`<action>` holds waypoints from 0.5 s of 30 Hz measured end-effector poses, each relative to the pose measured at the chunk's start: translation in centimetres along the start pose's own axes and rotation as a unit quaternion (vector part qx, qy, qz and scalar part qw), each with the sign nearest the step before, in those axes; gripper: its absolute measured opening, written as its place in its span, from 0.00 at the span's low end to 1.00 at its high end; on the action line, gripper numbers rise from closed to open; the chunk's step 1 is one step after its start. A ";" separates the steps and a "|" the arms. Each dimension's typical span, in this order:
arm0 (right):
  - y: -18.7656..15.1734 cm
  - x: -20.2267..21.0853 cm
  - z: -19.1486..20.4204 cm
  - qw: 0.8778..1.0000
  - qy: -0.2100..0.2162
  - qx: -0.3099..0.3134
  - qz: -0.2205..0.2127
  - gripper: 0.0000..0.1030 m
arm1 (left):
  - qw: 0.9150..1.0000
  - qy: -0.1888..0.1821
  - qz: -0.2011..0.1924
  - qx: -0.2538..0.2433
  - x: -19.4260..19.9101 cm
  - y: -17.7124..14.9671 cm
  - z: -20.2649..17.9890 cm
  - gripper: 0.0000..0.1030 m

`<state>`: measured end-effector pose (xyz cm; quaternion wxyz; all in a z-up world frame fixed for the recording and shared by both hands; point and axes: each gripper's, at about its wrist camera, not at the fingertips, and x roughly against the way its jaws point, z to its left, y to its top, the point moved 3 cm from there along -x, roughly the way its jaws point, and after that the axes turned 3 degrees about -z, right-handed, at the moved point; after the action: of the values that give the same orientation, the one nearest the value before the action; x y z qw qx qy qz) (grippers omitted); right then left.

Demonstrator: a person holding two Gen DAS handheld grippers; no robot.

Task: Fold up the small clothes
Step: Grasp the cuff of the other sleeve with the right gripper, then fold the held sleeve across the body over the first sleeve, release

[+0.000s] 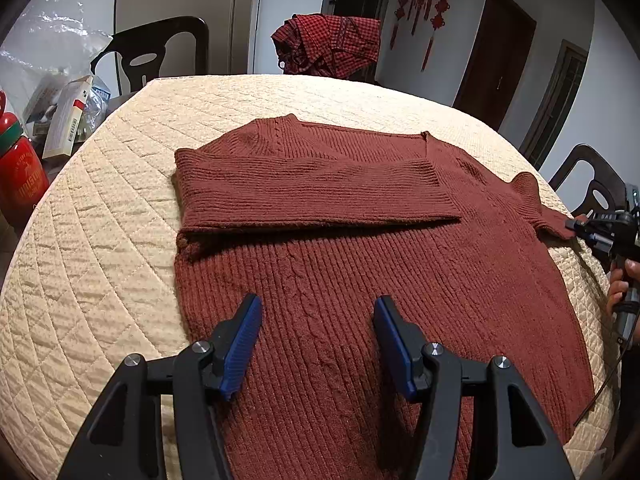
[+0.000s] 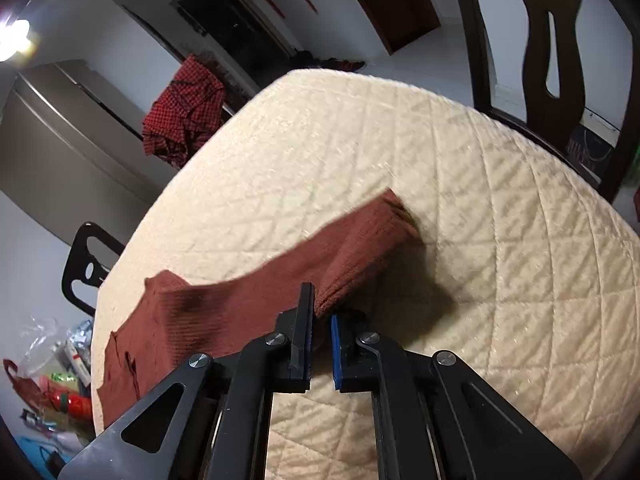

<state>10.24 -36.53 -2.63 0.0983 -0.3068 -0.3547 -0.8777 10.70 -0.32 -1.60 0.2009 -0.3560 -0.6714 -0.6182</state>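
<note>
Quilted cream table cover (image 1: pixel 100 240) carries the rust-brown knit sweater (image 1: pixel 360 280), laid flat across its middle with the hem near and the collar far; the left sleeve (image 1: pixel 312 188) is already folded across the chest, which I judge leaves the right sleeve as the step in hand. Right gripper (image 2: pixel 322 316), at the sweater's right edge, has its jaws pressed together on the right sleeve cuff (image 2: pixel 360 252), likely to carry it over the body. Left gripper (image 1: pixel 318 312) hovers over the near hem, jaws spread and holding nothing, probably waiting.
</note>
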 end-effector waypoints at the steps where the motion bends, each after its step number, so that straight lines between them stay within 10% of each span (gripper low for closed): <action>1: 0.2 0.5 0.7 1.000 0.012 0.008 -0.008 0.06 | 1.000 0.000 0.000 0.000 0.0 0.0 0.0 0.60; 8: -0.5 3.2 10.0 0.986 0.119 0.111 -0.022 0.06 | 1.000 -0.002 0.001 -0.001 -0.1 0.0 -0.2 0.61; 15: -7.6 -0.1 19.3 0.945 0.217 0.228 0.083 0.06 | 1.000 0.000 0.001 -0.003 -0.1 0.1 -0.4 0.62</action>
<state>16.43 -17.81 3.90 0.3131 -0.1067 -0.4885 -0.8074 10.73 -0.77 -1.55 0.2003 -0.3574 -0.6691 -0.6200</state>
